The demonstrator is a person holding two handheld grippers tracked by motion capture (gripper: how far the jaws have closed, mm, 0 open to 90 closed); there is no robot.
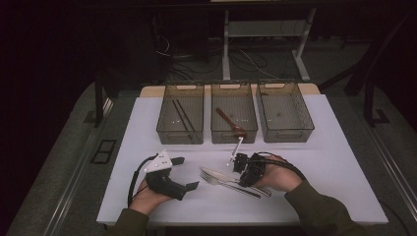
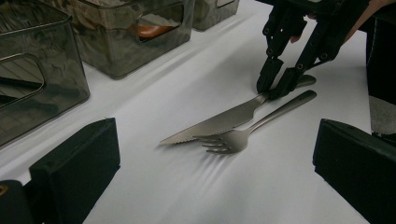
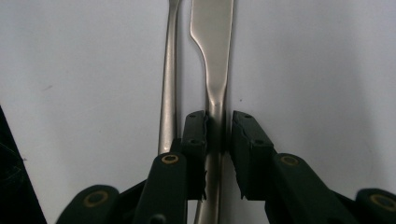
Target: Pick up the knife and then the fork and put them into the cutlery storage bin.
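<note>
A steel knife (image 1: 216, 174) and a fork (image 1: 231, 184) lie side by side on the white table (image 1: 334, 162), in front of the bins. My right gripper (image 1: 239, 166) points down at the knife's handle. In the right gripper view its fingers (image 3: 196, 135) straddle the handle of the knife (image 3: 212, 46), very close on both sides, with a thin dark gap on one side; the fork (image 3: 169, 84) lies just outside the left finger. The knife (image 2: 219, 122) rests flat on the table. My left gripper (image 1: 186, 173) stands wide open to the left of the cutlery, holding nothing.
Three clear bins stand in a row at the back: the left bin (image 1: 164, 132) holds dark chopsticks (image 1: 183, 115), the middle bin (image 1: 216, 135) a brown spoon (image 1: 231, 122), and the right bin (image 1: 307, 123) has nothing in it. Table legs and cables lie beyond.
</note>
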